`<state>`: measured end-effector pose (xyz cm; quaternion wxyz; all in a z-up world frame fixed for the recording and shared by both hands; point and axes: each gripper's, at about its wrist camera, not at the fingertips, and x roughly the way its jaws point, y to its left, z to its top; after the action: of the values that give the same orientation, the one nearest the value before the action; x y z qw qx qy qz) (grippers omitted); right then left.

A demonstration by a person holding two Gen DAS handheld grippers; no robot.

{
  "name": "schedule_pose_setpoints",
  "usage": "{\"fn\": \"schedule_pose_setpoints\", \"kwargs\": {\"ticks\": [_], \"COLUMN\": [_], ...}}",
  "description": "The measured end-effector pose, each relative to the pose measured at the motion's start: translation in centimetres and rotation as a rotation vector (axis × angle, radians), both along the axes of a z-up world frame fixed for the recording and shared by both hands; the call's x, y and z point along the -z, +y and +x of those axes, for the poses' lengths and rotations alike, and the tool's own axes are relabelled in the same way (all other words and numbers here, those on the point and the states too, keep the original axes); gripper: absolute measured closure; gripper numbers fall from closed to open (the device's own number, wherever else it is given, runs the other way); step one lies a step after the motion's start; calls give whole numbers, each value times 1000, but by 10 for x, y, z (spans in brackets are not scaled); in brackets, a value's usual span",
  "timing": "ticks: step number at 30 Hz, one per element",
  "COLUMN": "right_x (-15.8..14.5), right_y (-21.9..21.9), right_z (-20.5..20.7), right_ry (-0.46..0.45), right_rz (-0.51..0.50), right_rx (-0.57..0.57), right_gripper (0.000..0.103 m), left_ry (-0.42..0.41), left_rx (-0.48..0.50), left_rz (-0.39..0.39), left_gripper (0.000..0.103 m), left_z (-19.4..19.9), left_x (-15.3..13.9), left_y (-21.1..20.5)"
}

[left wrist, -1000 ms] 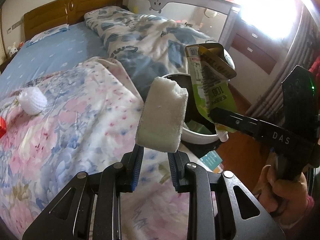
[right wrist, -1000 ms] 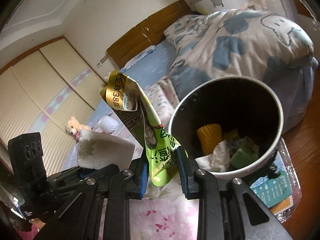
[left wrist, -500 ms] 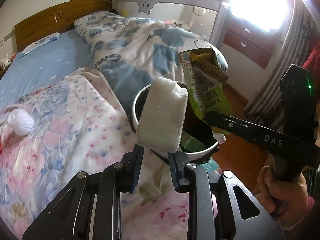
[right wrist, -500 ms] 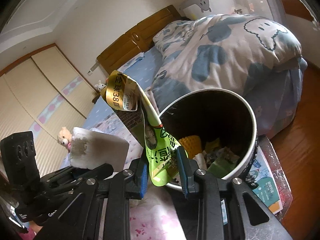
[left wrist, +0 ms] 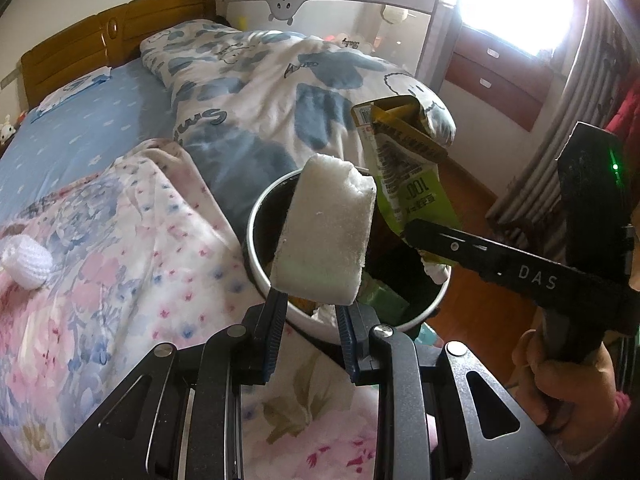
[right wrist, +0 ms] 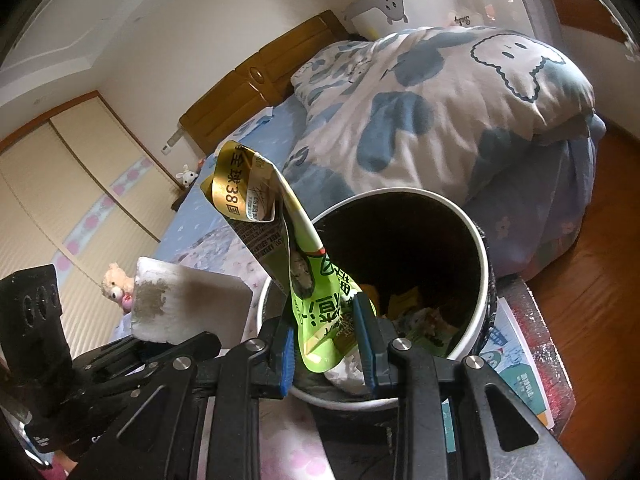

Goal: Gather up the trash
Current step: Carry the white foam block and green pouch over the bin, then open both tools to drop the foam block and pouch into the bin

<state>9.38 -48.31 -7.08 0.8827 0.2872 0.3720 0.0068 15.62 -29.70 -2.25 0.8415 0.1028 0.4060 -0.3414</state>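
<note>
My left gripper [left wrist: 310,308] is shut on a white foam block [left wrist: 326,232], held upright over the near rim of a white-rimmed trash bin [left wrist: 256,232]. My right gripper [right wrist: 328,320] is shut on a green and gold snack wrapper [right wrist: 304,272] that stands up over the bin [right wrist: 482,280]. In the left wrist view the wrapper [left wrist: 404,172] and the right gripper [left wrist: 412,232] come in from the right. In the right wrist view the foam block [right wrist: 188,304] sits at the left. Paper, yellow and green scraps lie in the bin's bottom.
The bin stands beside a bed with a pink floral quilt [left wrist: 100,280] and a blue-patterned duvet [left wrist: 288,92]. A white knitted ball [left wrist: 26,264] lies on the quilt. A booklet [right wrist: 516,376] lies under the bin. Wooden floor [right wrist: 592,292] and drawers [left wrist: 492,72] are to the right.
Both grippers have moved toward the bin with their loads; the bin now looms larger and sits right under the foam block and the wrapper. Neither grip has changed.
</note>
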Motion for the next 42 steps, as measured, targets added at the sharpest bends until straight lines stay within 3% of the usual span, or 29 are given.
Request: {"fn": "schedule_pose_setpoints", "kwargs": {"ticks": [36,38,39,40,42], "right_x": [33,32,33,32,32], "right_y": [-24,-24,-24,-24,-25], "right_z": [25,26,26,26,26], "right_ry": [94,99,103,110,112], "right_rz": [21,20,20,18,16], "right_rx": [25,26,28,31,39], "right_gripper": [74,73,71,66,57], "left_ry": [27,30,32,35,25], "left_rx": [15,10,7,1,-11], "left_rz": [57,53,53,52,46], "left_gripper": [76,73,67,54,43], "left_z": [22,23,23,24,23], "left_x": [21,20,20,20,20], "left_y": [-39,-39,-39,-37,-33]}}
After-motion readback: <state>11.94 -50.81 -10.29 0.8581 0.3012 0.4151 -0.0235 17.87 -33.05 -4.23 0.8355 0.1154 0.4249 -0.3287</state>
